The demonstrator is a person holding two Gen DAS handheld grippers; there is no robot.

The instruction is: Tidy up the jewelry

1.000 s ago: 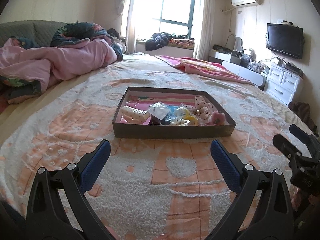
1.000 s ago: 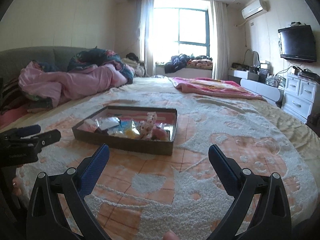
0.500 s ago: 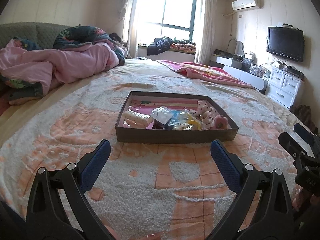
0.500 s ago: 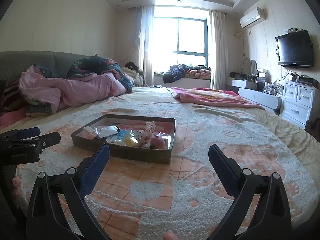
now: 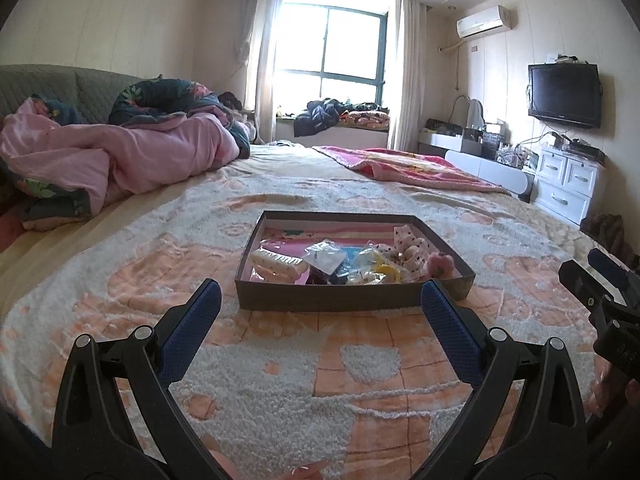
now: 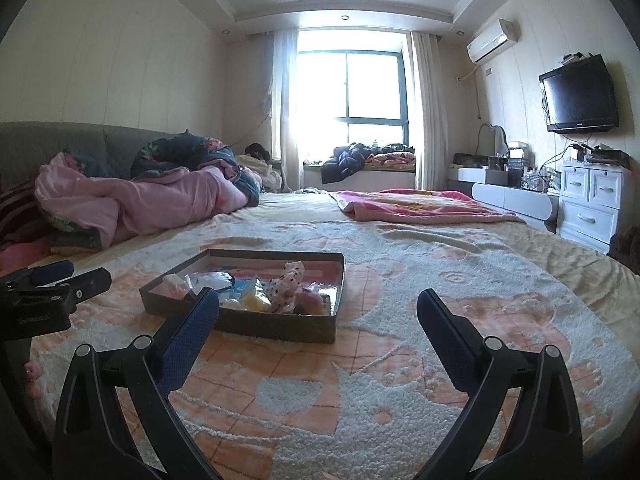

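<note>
Left wrist view: both tongs, left and right, gape empty; tray at 12 o'clock holds light, soft, slippery-bagged trinkets, so pinch edges.

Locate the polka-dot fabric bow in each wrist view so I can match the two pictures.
Left wrist view: the polka-dot fabric bow lies in the far right part of the shallow cardboard box, just right of picture centre.
Right wrist view: the bow stands up in the middle of the box, left of picture centre.
Shared landmark: the wall-mounted television, upper right in both.
</note>
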